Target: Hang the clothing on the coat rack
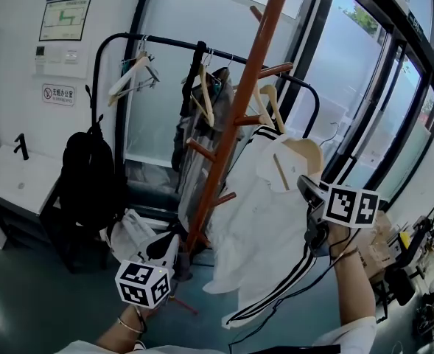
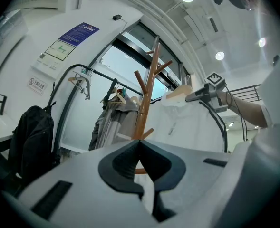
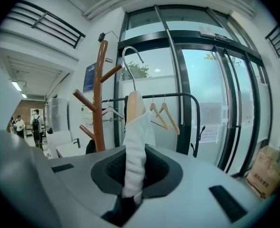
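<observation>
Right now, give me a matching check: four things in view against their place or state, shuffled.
1 white jacket
2 black backpack
3 coat rack
4 left tongs

A shut, empty
B brown, upright, centre of the head view
C pinched in the right tongs
D left of the rack in the head view

Pairs: 1-C, 2-D, 3-B, 4-A

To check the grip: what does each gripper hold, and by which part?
The right gripper clamps the white garment where it covers one arm of the wooden hanger. The left gripper is shut and empty.
</observation>
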Tool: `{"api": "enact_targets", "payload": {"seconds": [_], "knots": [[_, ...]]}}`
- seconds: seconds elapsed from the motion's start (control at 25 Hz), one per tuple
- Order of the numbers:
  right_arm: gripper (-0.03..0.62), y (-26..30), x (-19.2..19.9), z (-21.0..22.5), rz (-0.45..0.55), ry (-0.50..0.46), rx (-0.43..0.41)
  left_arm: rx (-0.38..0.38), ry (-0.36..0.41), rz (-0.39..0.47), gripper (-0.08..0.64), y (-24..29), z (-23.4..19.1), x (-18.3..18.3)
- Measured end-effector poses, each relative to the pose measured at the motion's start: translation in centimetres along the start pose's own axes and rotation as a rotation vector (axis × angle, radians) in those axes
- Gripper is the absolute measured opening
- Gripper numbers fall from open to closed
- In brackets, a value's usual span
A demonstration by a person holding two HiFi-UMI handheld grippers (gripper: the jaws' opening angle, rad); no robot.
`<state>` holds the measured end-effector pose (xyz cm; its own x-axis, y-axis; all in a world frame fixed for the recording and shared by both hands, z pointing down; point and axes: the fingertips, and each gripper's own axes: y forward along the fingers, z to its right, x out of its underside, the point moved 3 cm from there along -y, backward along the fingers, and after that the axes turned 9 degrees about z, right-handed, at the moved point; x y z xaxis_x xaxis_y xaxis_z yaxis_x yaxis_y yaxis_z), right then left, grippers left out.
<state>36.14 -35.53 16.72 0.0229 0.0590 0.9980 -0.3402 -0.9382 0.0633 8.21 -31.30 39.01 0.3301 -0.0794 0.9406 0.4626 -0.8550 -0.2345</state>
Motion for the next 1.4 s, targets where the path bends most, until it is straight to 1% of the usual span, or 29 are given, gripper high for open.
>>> {"api": "enact_targets", "payload": {"seconds": [0.2, 0.56, 0.8, 1.08, 1.28, 1.4], "knots": [[0.054, 0.6, -1.3, -0.4, -0.014, -0.029, -0.003, -0.006, 0.006, 0.003, 0.008, -0.2, -0.7, -0.2], [0.052, 1.9, -4.1, -1.7, -0.035, -0.153, -0.002, -0.036, 0.001, 0.012, 0.008, -0.7, -2.3, -0.4], [0.052, 2.8, -5.6, -2.3, -0.046, -0.214, 0.021, -0.042, -0.011, 0.021, 0.008, -1.0, -3.1, -0.4], [0.052, 3.7, -7.8, -3.4, -0.044, -0.246, -0.013, -0.072, -0.021, 0.033, 0.008, -1.7, -4.2, -0.5], [0.052, 4.5, -8.5, -4.2, -0.049, -0.280, -0.031, -0.091, -0.015, 0.045, 0.008, -2.4, -4.8, -1.1], [0.052, 5.2, -8.8, -4.4, -0.054, -0.282, -0.040, -0.101, -0.016, 0.049, 0.008, -2.7, -5.1, -1.3]]}}
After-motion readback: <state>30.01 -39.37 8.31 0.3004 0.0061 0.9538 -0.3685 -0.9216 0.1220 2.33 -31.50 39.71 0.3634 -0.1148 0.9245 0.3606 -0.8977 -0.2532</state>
